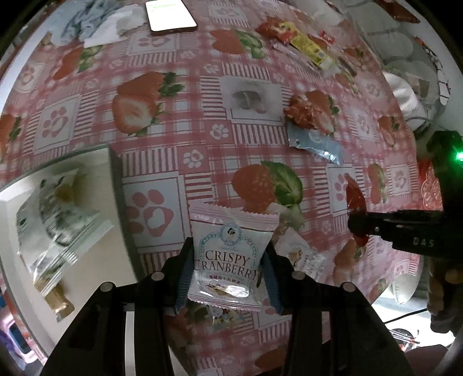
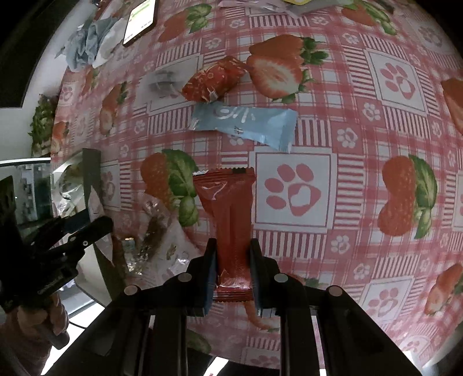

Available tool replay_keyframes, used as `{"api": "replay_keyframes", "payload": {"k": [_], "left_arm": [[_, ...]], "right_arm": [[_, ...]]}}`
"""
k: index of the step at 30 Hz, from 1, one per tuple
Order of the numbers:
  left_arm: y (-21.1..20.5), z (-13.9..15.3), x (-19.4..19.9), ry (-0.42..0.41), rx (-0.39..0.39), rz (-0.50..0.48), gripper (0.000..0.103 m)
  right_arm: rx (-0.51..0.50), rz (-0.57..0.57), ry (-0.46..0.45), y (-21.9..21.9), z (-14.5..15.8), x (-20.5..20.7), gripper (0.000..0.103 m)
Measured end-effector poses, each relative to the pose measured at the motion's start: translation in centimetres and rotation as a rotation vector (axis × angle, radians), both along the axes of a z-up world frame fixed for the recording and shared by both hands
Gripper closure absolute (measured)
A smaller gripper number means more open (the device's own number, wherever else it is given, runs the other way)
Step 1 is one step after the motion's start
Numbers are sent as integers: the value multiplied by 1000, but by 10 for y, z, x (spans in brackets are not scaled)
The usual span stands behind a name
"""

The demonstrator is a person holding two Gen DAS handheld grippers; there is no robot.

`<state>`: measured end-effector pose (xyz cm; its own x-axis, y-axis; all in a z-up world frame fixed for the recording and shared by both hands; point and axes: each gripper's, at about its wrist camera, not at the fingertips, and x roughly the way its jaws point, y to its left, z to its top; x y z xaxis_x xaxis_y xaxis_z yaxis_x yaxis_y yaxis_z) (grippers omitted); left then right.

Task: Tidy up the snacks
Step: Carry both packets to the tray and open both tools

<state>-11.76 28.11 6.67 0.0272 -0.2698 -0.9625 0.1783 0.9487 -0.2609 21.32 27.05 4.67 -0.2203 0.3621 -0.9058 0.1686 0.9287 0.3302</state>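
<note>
Phone (image 1: 170, 14) and crumpled tissue (image 2: 86, 46) on strawberry tablecloth (image 1: 162, 150)

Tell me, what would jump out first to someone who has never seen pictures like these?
Probably the loud strawberry-and-paw-print tablecloth filling both views. Next, each gripper pinches a snack between its fingers: the left gripper holds a pale Crispy Cranberry packet, and the right gripper holds a red wrapper. Beyond it on the cloth lie a light blue bar and a red patterned packet, with a white box of packets at the left.
</note>
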Motion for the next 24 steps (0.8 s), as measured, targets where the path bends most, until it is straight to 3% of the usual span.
{"api": "replay_keyframes", "payload": {"k": [8, 24], "left_arm": [[17, 22, -19, -51, 19, 41, 55], [126, 39, -56, -93, 49, 322, 55]], "right_arm": [[17, 55, -16, 10, 4, -1, 81], [108, 413, -87, 158, 29, 22, 81]]}}
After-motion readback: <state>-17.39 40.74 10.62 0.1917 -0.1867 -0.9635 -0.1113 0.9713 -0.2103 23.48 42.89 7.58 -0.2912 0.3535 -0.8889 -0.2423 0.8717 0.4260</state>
